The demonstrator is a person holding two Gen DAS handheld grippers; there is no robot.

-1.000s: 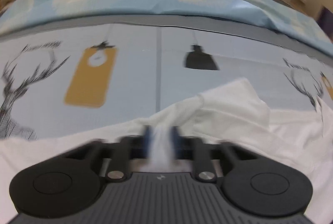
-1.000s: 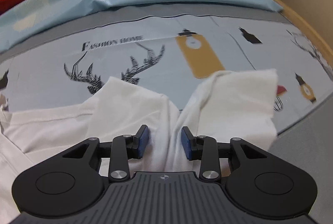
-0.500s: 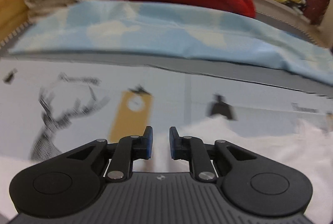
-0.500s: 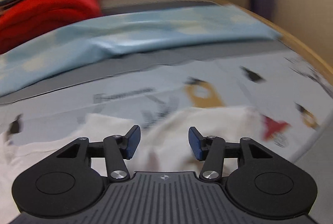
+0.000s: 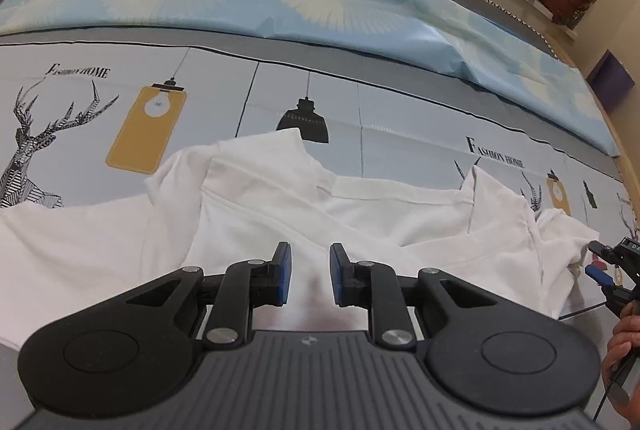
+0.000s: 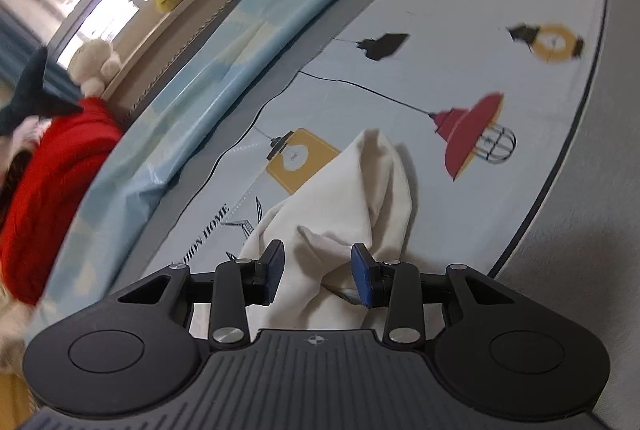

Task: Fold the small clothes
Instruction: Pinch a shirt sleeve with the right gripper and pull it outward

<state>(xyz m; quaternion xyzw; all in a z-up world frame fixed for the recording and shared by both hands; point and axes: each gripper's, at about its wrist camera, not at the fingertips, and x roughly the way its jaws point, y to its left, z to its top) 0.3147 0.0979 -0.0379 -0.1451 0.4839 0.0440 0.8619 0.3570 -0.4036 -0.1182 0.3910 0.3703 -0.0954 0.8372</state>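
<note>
Left gripper (image 5: 306,272) fingers opening, empty; right gripper (image 6: 318,276) fingers closing, seemingly astride white garment (image 6: 344,198) edge.

Same build on both: left gripper (image 5: 306,276) and right gripper (image 6: 318,276) in matte black plastic, with a ribbed dark grey deck carrying a tiny round crosshair mark dead centre. 2 big round housings at 4 and 8 o'clock, each with a shallow circular recess. 2 angular link arms per side, triangular cutouts, silver screw heads at the pivots. Blue pads on the fingers (image 5: 282,272), flat and rectangular. At 3 o'clock in the left view, a sliver of the right gripper, blue tip, thin black cable trailing, and a hand (image 5: 622,342) wrapped around it.
</note>
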